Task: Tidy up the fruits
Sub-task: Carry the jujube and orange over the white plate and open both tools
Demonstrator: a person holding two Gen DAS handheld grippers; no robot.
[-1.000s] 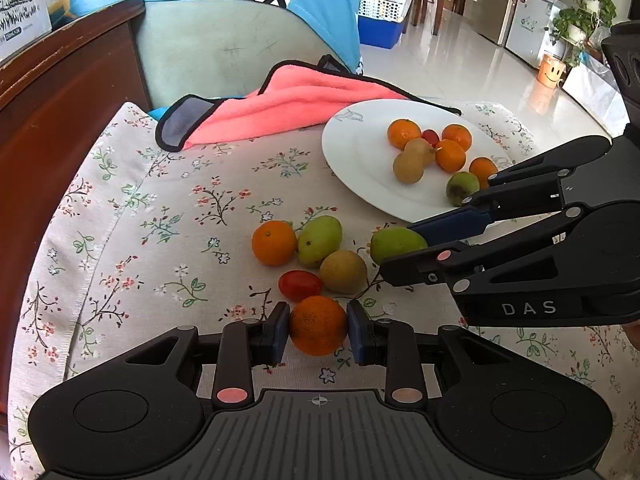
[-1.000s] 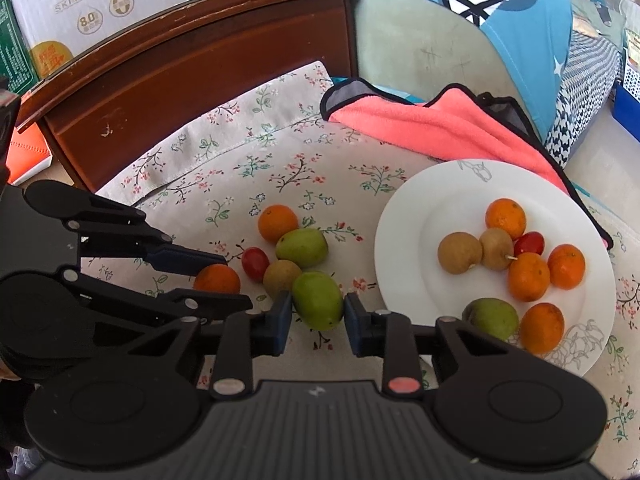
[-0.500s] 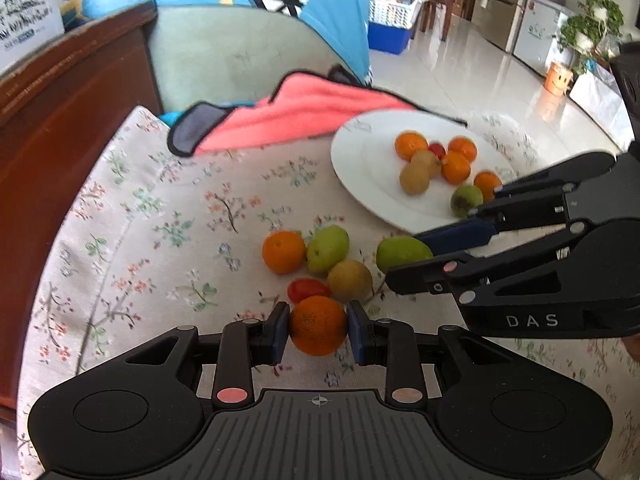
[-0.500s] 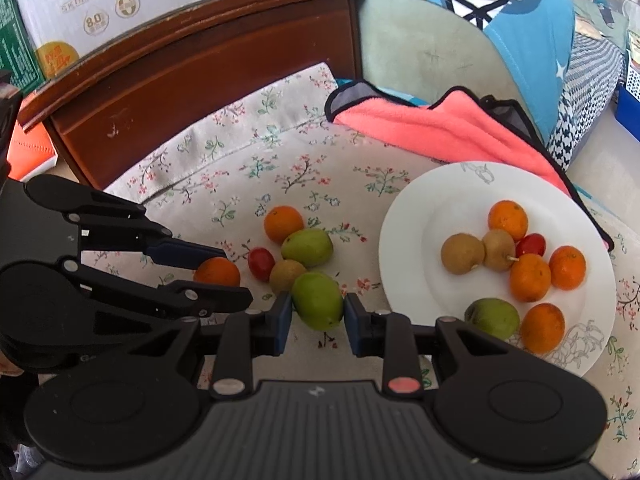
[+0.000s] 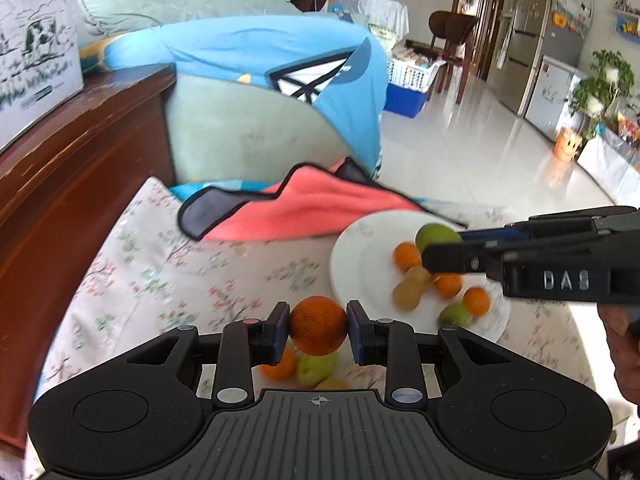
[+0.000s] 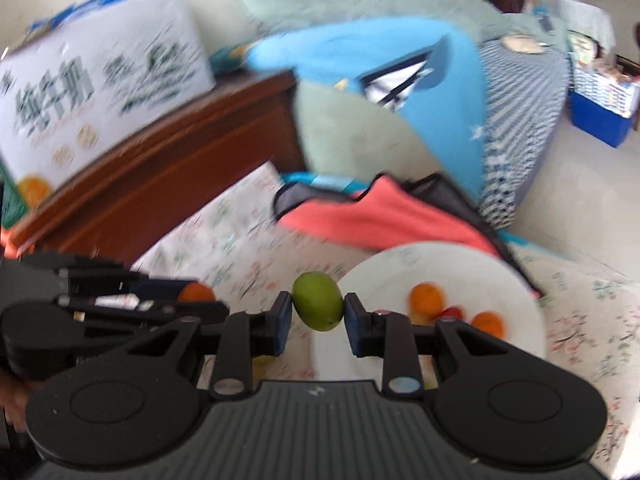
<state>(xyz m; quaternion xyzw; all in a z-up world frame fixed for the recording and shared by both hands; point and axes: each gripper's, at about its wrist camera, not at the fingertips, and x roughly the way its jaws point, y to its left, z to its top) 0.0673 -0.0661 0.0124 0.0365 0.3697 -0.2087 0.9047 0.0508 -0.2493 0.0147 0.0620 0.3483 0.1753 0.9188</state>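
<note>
- Two fruits are now off the cloth: a second ago both grippers sat low among the loose pile, and each has since risen with its catch.
- Left gripper (image 5: 319,330), low centre of the left wrist view, is clamped on an orange (image 5: 318,325), pads pressing both its sides; the leftover fruits (image 5: 304,368) that lay ahead of it now show blurred beneath it.
- Right gripper (image 6: 316,317), low centre of the right wrist view, is closed on a green mango (image 6: 318,306); the same pair shows at the right of the left view, with the mango over the white plate (image 5: 348,264).
- Plate fills the lower right of the right view, with oranges and a red fruit already on it; the mango hangs at its near left rim.
- Floral cloth (image 5: 168,264) and pink towel (image 5: 304,212) are smeared by motion.
- Both lifts look secure, so I judge the carry to the plate is under way, and a few fruits remain to fetch after this.
</note>
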